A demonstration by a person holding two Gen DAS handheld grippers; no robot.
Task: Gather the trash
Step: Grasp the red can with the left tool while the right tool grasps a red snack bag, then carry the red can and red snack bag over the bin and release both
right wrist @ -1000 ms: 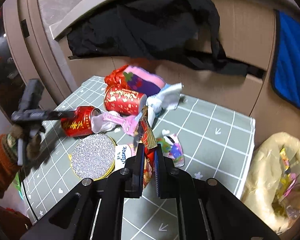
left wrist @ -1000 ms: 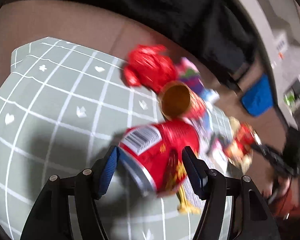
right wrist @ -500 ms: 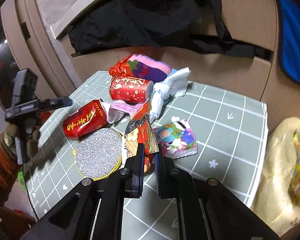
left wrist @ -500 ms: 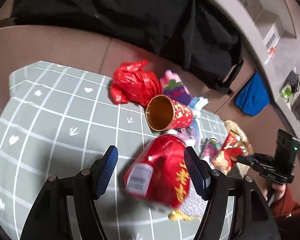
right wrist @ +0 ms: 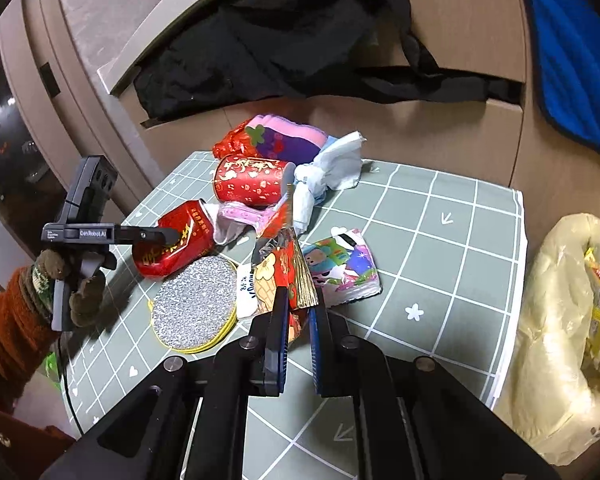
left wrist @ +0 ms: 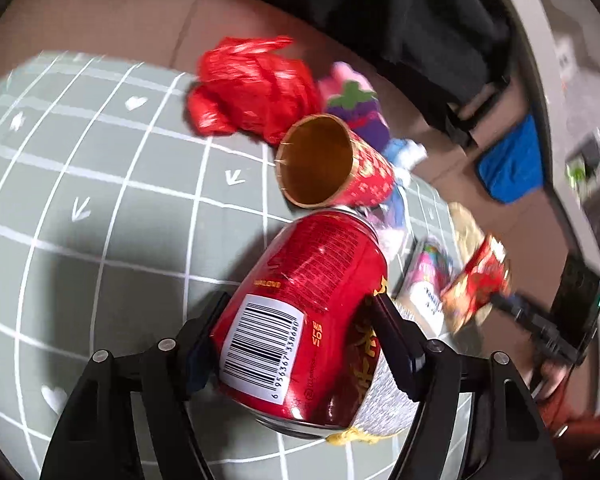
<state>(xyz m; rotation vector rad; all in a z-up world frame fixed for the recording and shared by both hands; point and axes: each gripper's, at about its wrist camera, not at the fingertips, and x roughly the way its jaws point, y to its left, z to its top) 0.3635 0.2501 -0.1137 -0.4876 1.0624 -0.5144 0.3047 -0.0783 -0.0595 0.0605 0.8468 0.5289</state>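
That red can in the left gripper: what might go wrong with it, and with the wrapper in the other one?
The can sits tilted between the left gripper fingers, held near its bottom end, so it could twist loose and drop onto the table. Its open top points downward, so leftover drink, if any, might drip. The right gripper pinches only the wrapper edge; the thin foil could slide out before reaching the trash bag.
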